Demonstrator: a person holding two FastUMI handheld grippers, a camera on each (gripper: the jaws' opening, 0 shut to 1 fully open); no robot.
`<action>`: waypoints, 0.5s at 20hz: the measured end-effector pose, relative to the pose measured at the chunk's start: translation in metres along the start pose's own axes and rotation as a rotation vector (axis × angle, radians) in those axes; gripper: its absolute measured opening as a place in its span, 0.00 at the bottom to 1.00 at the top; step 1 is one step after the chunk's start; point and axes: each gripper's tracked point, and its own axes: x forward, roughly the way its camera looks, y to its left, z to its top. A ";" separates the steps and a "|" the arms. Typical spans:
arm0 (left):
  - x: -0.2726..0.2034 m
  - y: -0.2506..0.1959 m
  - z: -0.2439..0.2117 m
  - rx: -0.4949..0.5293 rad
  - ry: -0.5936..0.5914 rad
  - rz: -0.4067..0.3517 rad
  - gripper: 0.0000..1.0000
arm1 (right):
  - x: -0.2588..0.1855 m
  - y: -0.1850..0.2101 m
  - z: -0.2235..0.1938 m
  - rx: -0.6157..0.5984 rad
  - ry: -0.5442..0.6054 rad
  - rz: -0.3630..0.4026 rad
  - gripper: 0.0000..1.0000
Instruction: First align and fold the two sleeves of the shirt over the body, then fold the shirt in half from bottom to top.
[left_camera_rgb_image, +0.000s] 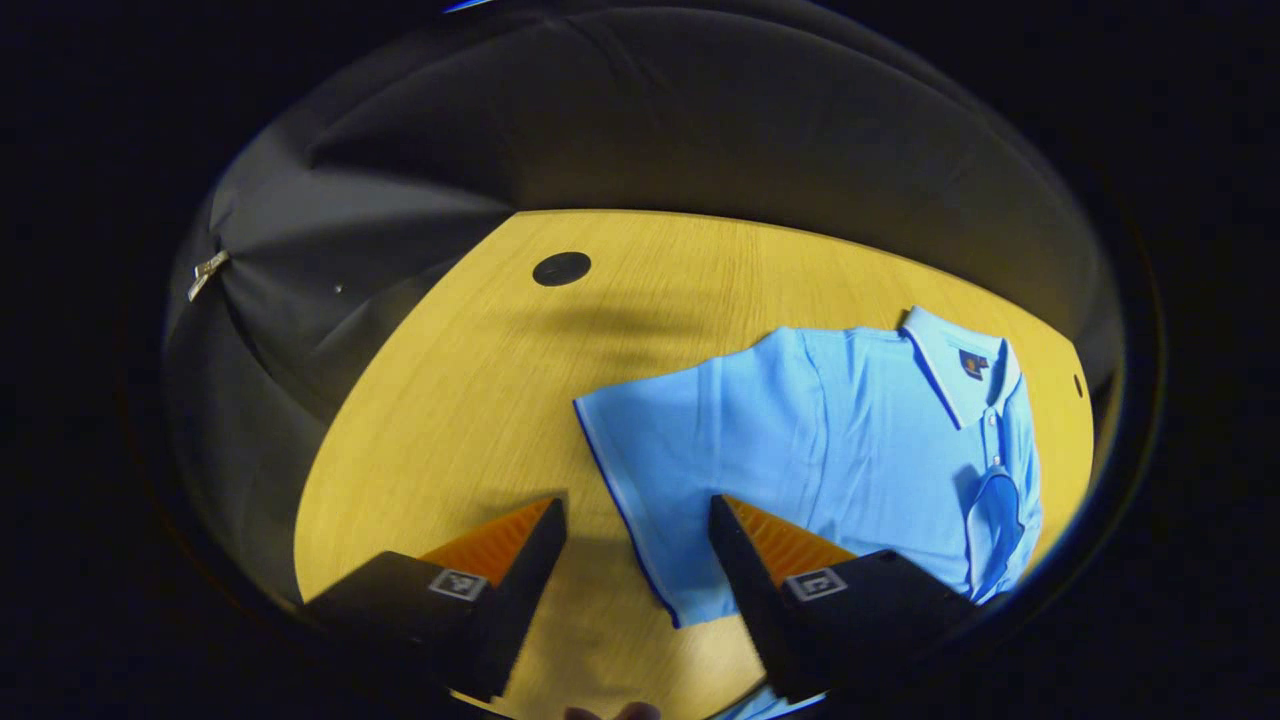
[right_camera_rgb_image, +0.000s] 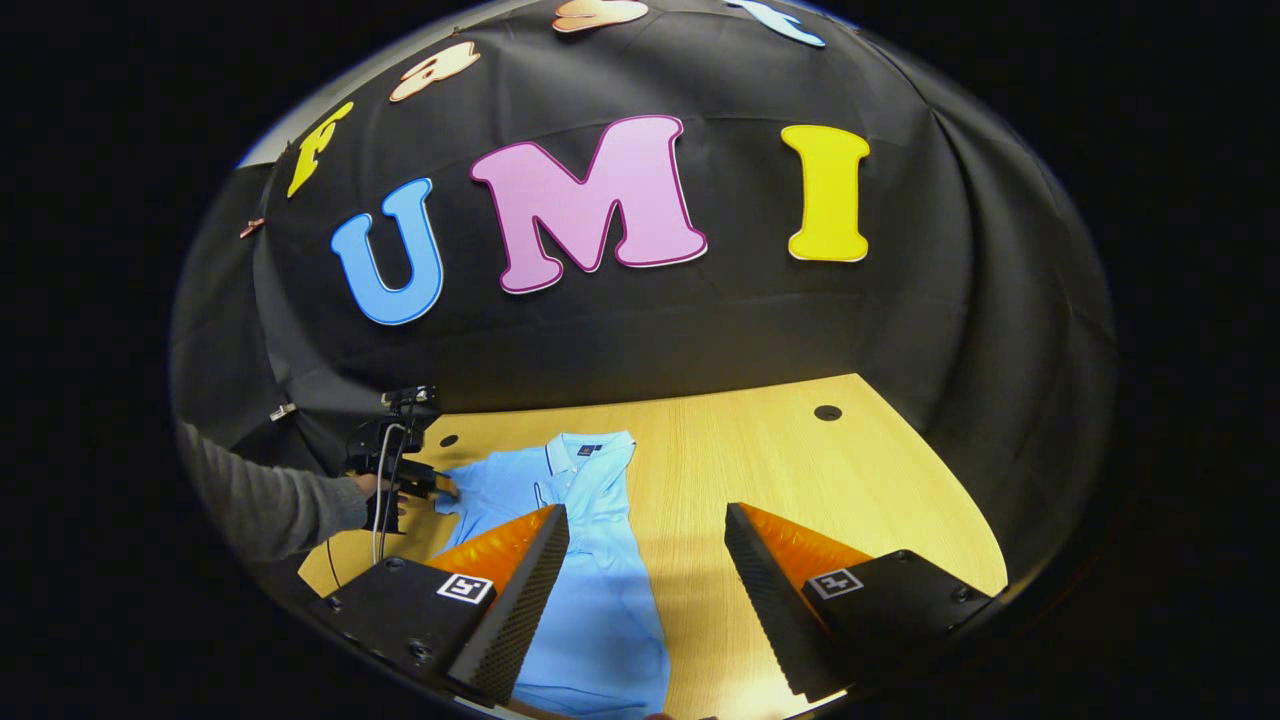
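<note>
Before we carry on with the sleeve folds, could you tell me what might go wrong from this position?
The left gripper is open astride the edge of the left sleeve, so it might pinch only the hem and let the cloth slip. The right sleeve seems already folded over the shirt; a tug could disturb it. The right gripper hangs open above the table, steadying nothing.

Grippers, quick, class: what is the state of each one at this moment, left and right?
Left gripper: open, holding nothing, its fingers either side of the edge of the blue shirt's sleeve.
Right gripper: open, empty, above the shirt.
</note>
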 end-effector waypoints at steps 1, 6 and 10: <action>0.001 -0.003 0.000 0.000 -0.002 -0.004 0.69 | 0.000 -0.002 -0.001 -0.001 0.004 -0.003 0.98; 0.001 -0.018 0.001 0.026 0.012 -0.025 0.23 | -0.006 -0.010 -0.005 0.012 0.015 -0.016 0.98; 0.001 -0.020 0.002 0.008 0.000 -0.027 0.06 | -0.011 -0.014 -0.009 0.008 0.021 -0.017 0.98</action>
